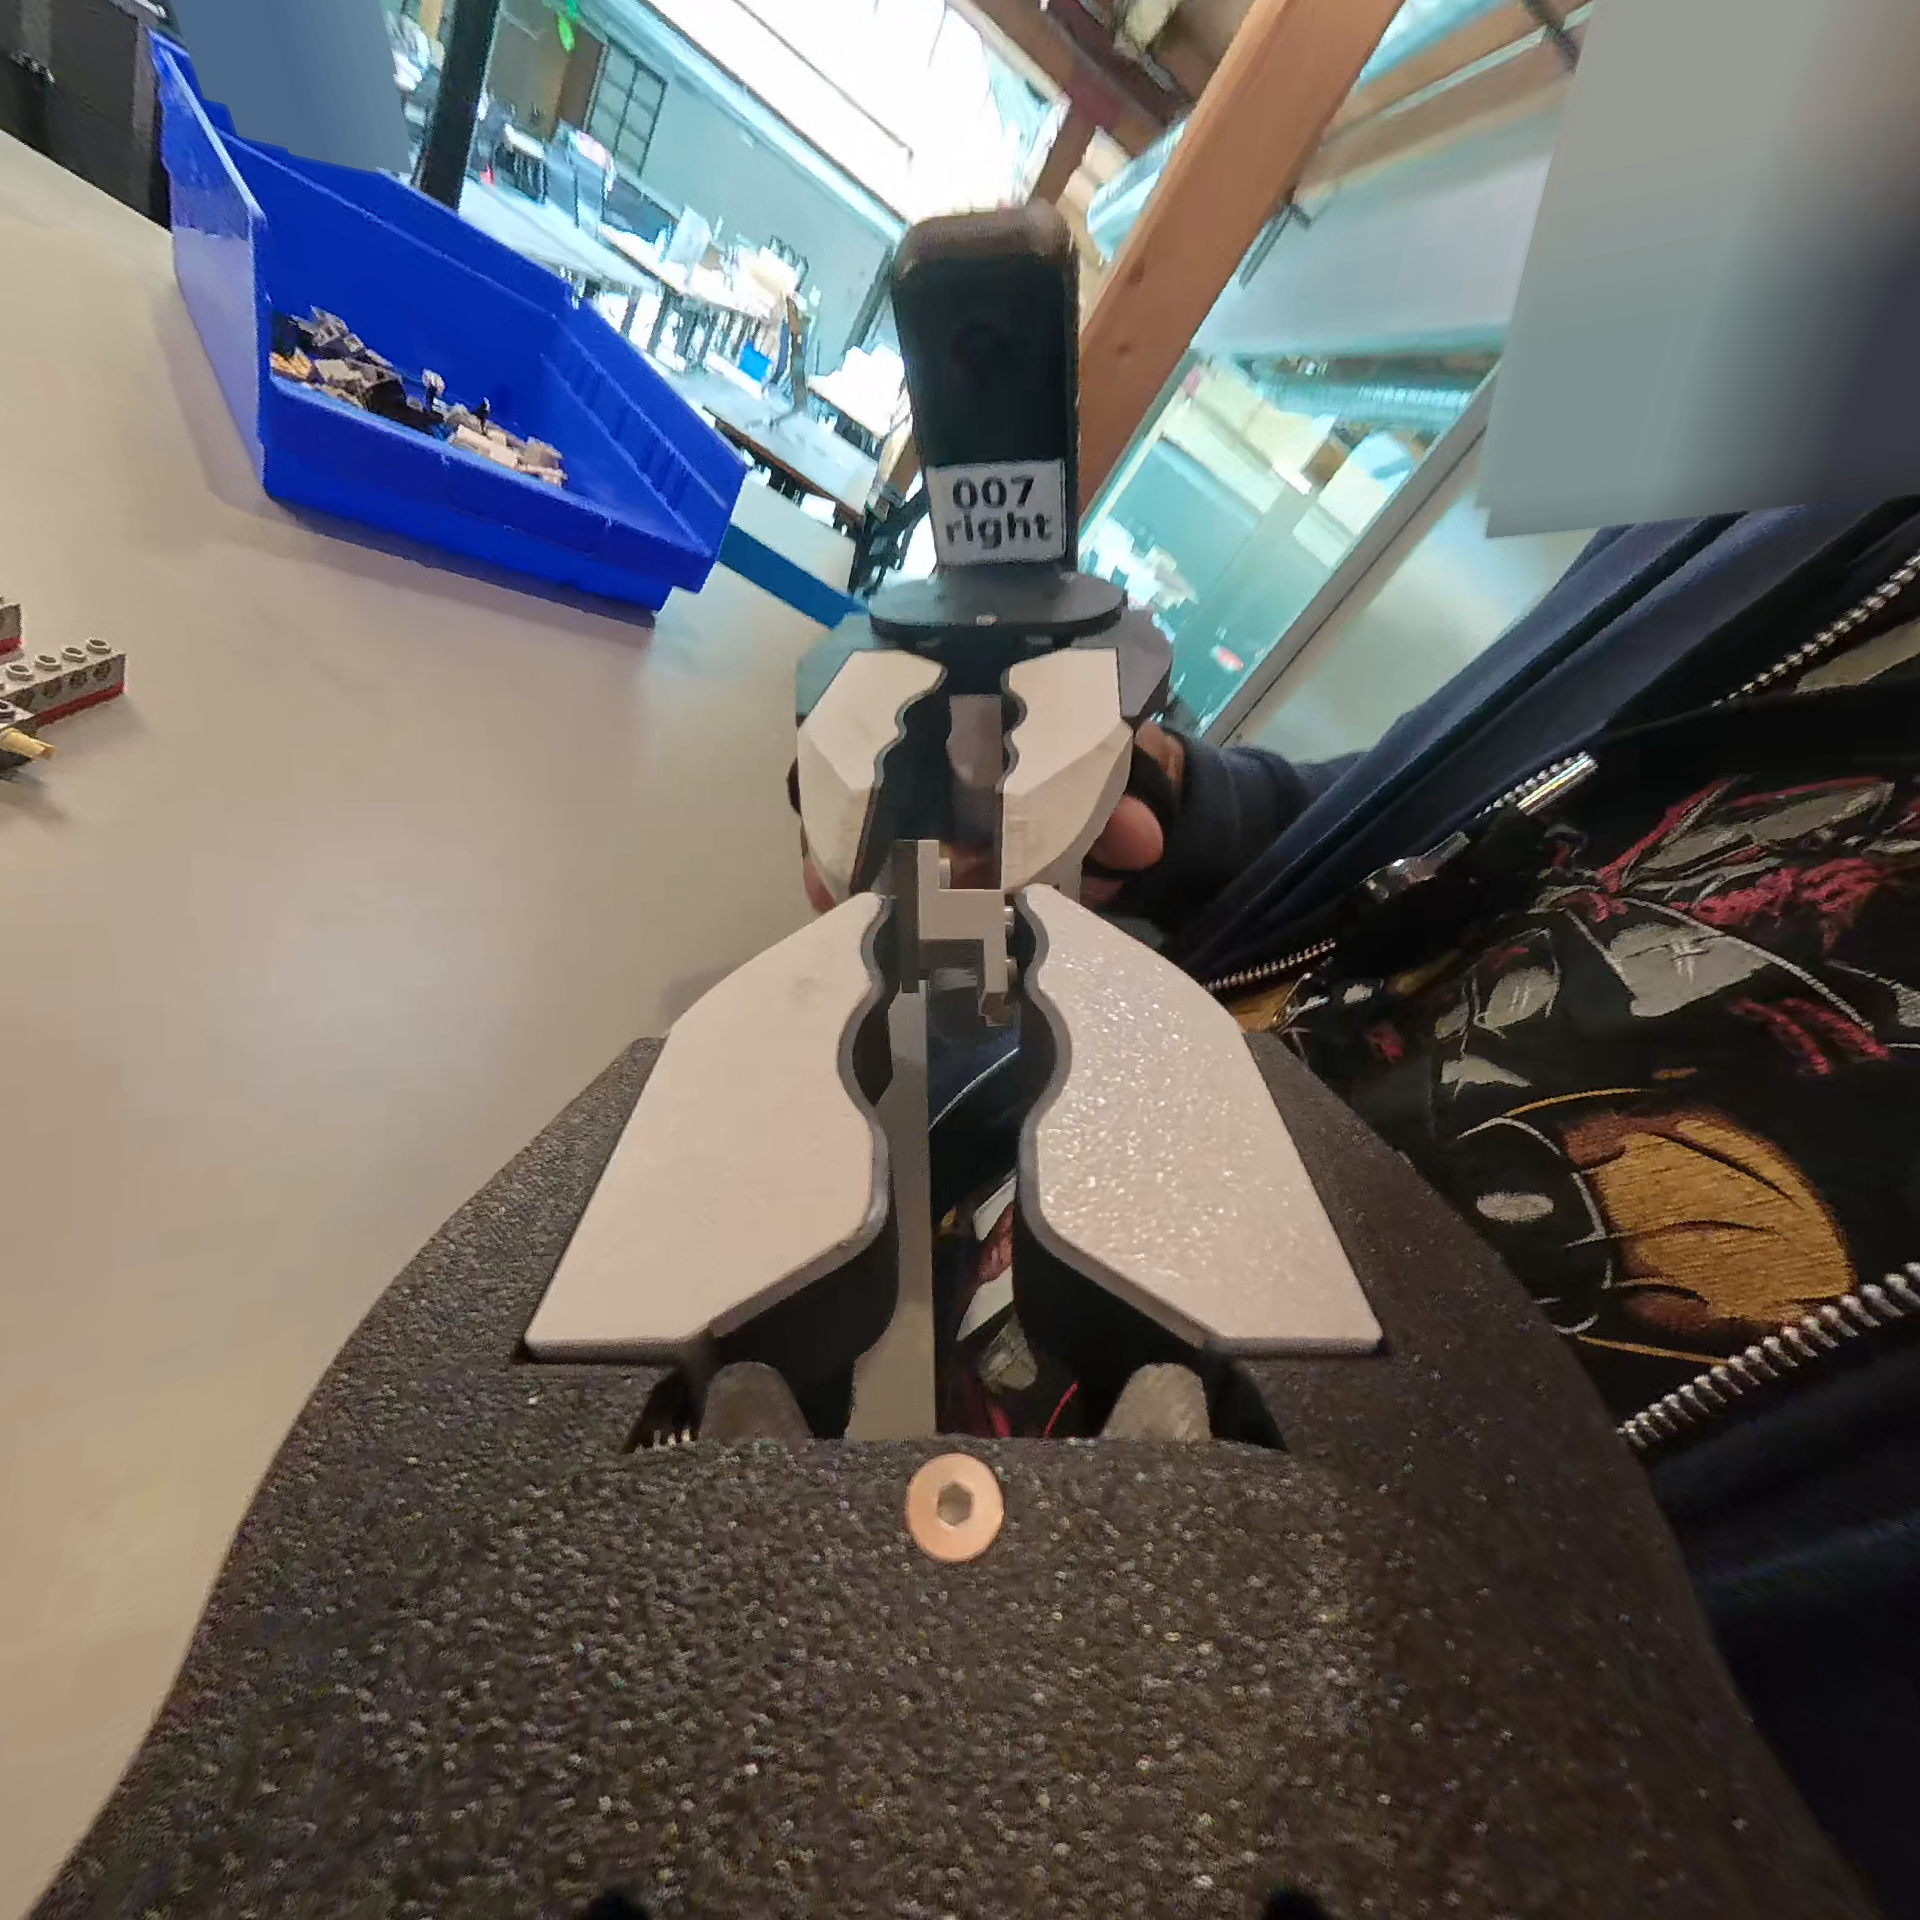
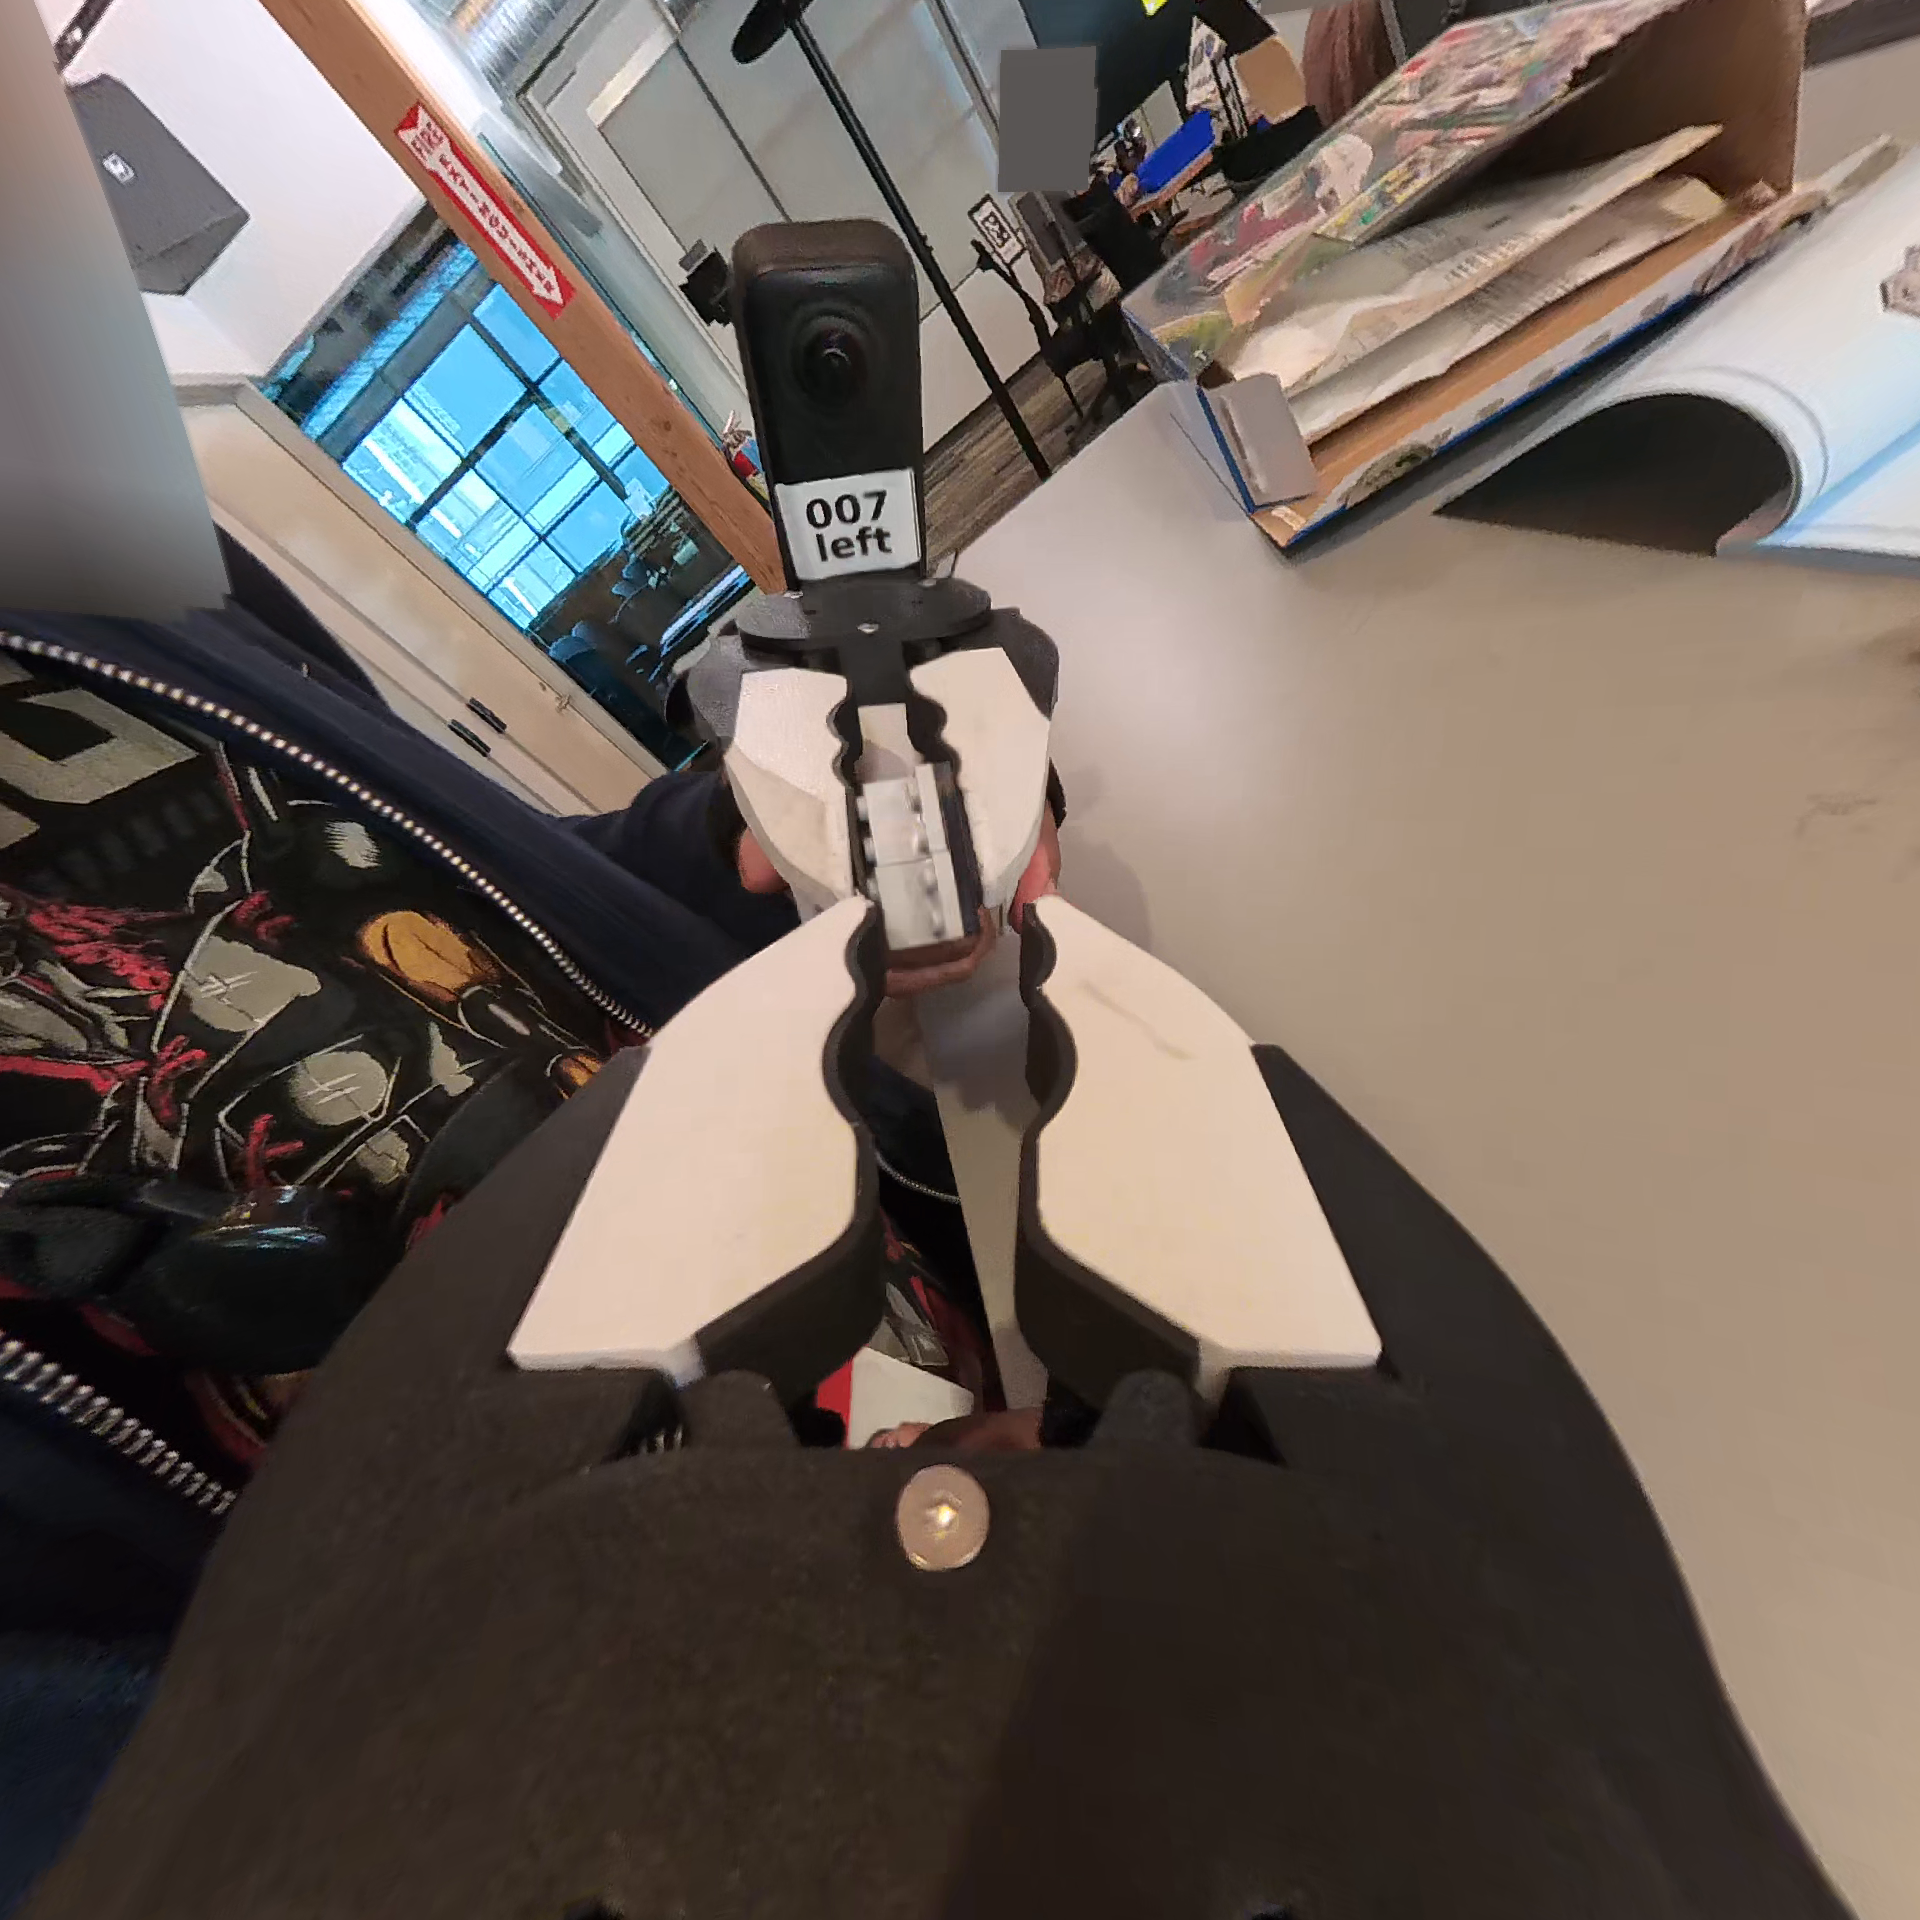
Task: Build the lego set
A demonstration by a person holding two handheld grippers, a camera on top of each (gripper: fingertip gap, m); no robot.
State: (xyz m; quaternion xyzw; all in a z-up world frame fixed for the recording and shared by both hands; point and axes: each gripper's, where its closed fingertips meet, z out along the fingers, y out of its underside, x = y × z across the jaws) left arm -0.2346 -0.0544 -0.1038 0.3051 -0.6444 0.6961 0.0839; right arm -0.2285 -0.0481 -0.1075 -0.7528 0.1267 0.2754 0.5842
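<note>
My left gripper (image 1: pixel 956 904) is shut on a small grey brick assembly (image 1: pixel 951 930), which is held upright between its pads above the table edge. The right wrist view shows the same left gripper (image 2: pixel 914 888) clamping the grey assembly (image 2: pixel 909 862), which has a dark blue side. My right gripper (image 2: pixel 951 920) faces it tip to tip with its jaws apart. The assembly's end reaches the right gripper's fingertips but there is a gap beside it, so the pads do not press on it. The right gripper also shows in the left wrist view (image 1: pixel 935 842), open.
A blue bin (image 1: pixel 436 312) with several small bricks stands on the pale table (image 1: pixel 364 935). Another brick build (image 1: pixel 62 675) lies at the left edge. A flattened cardboard box with printed sheets (image 2: pixel 1455 291) and an open booklet (image 2: pixel 1829 457) lie nearby. The person's jacket (image 1: pixel 1610 1039) is close behind. My left and right fingertips are right by each other.
</note>
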